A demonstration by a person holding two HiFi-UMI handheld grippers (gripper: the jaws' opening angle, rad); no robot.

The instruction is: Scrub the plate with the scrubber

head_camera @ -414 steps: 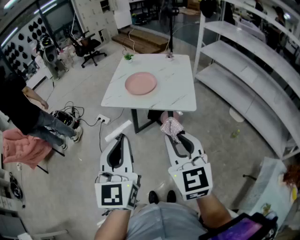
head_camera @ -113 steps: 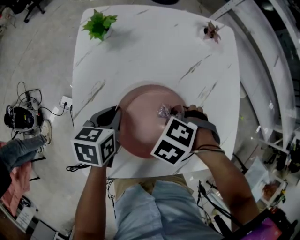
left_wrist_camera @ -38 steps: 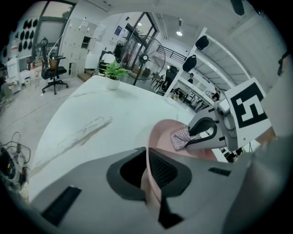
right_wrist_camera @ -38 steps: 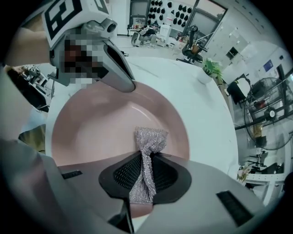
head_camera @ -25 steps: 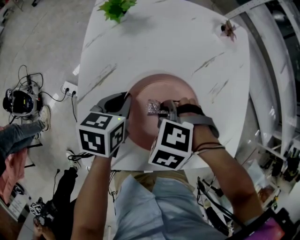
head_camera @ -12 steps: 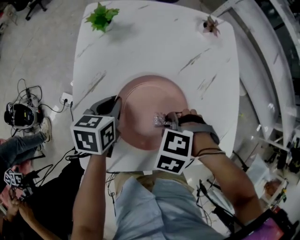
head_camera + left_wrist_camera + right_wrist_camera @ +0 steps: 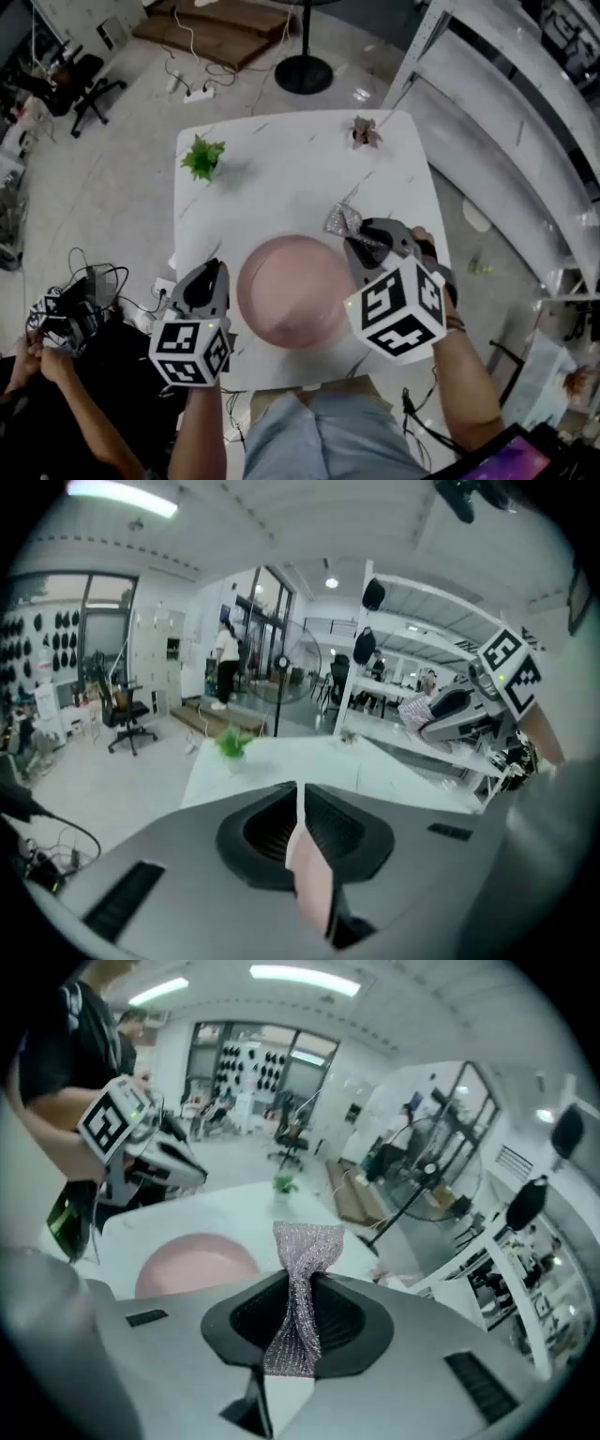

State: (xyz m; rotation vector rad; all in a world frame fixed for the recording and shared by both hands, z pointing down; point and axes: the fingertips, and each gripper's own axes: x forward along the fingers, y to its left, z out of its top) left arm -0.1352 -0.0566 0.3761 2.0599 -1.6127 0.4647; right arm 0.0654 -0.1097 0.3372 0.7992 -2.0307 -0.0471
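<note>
The pink plate (image 7: 295, 292) lies flat on the white table (image 7: 300, 183); in the right gripper view the plate (image 7: 192, 1258) shows low at the left. My right gripper (image 7: 354, 240) hangs above the table just past the plate's right rim, shut on the silvery mesh scrubber (image 7: 342, 221), which sticks up from the jaws (image 7: 305, 1246). My left gripper (image 7: 210, 277) is lifted off by the plate's left rim, its jaws a narrow slit apart with nothing in them; pink plate shows through the slit in the left gripper view.
A small green plant (image 7: 202, 157) and a little pink flower (image 7: 364, 132) stand at the table's far corners. White shelving (image 7: 525, 112) runs along the right. A person's hands (image 7: 37, 352) and cables are at the lower left. A fan base (image 7: 303, 73) stands beyond the table.
The right gripper has lifted the scrubber off the plate, up and to the right. The left gripper has let go of the plate's left rim and risen.
</note>
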